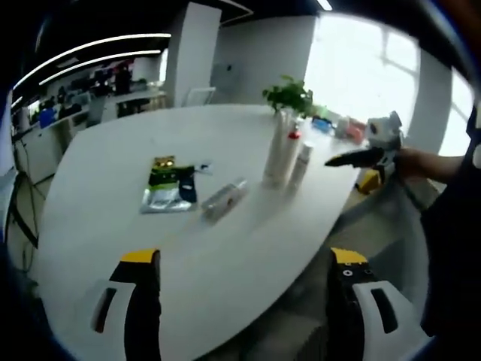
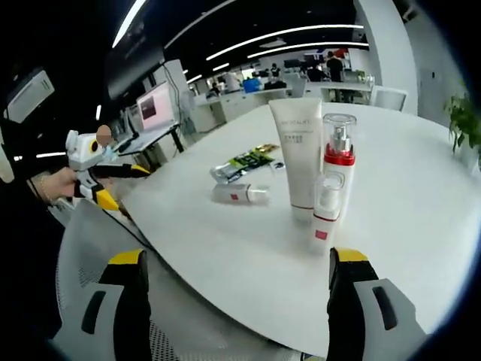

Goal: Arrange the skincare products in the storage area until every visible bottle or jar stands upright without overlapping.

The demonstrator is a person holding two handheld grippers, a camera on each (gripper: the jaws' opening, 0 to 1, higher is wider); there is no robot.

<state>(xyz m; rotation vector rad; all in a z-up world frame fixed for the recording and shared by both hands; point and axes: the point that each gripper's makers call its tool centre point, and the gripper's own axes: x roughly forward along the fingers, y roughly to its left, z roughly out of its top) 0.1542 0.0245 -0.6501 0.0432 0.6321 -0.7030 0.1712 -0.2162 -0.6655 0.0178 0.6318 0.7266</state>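
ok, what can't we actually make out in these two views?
- Print on the tall white tube: right gripper view, too small and blurred.
- Flat packets: left gripper view, too blurred to identify.
- Lying bottle: label illegible, too small.
- Small bottle partly covers the red-collared pump bottle behind it.
- Potted plant: cut off by the view's edge.

Standing tube: one
Standing pump bottles: two, a tall one and a short one
Lying bottle: one
Flat sachets: count unclear
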